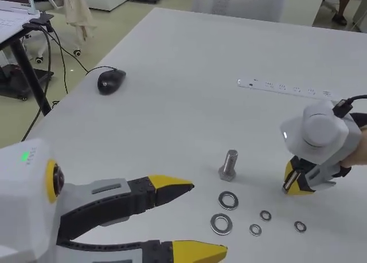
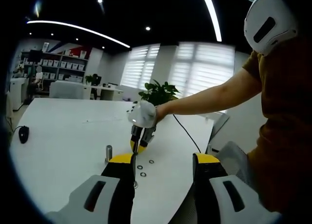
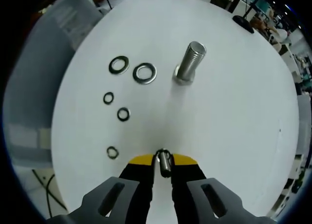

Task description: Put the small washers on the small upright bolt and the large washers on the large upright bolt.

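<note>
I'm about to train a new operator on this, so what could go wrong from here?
1. The small bolt is pinched only at the very tips of the right gripper, so it may topple on release instead of standing upright.
2. The small washers lie loose on the table close beside that gripper, so a slip or low sweep could scatter them.

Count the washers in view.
5, all flat on the table. Two large washers sit near the bolt; three small washers lie to their right. None looks hidden.
</note>
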Demonstrator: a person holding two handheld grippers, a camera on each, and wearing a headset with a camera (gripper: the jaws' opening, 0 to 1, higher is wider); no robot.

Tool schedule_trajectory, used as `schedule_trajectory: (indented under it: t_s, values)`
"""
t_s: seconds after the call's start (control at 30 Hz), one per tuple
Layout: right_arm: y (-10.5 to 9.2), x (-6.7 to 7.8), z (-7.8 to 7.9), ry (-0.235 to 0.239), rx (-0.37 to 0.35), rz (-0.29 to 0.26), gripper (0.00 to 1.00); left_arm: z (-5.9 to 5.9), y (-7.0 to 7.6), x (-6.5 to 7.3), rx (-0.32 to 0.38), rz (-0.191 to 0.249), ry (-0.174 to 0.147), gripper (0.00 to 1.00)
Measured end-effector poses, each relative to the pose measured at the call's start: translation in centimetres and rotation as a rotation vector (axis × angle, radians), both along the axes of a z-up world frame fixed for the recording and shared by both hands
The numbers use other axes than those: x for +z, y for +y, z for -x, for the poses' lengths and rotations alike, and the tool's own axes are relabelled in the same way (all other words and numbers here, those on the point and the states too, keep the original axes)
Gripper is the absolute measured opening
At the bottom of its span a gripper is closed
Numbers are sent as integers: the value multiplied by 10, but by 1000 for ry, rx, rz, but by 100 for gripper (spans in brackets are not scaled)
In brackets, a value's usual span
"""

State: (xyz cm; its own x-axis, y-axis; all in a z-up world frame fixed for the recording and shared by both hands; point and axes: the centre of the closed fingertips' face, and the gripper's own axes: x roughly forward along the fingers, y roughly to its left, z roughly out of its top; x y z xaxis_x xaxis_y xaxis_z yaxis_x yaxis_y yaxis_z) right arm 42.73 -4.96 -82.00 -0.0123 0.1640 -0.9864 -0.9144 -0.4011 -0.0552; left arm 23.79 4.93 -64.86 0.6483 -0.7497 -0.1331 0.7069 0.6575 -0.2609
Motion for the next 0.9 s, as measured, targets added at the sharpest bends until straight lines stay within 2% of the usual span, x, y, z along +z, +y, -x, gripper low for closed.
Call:
schedule_trajectory:
  t_s: [0.23, 0.53, 0.77, 0.9]
  values:
    - [-6, -3, -1, 3, -5, 6, 15, 0, 0, -1, 1, -3, 2, 46]
    - [-17, 11, -1, -8, -54, -24, 15, 1, 0, 1, -1, -8, -3, 46]
    - [-29, 16, 7, -16, -84, -41, 15, 4, -5, 3, -9, -15, -12, 46]
    - [-32, 18, 21, 1, -81, -49, 15, 7, -8, 4, -18, -34, -16, 46]
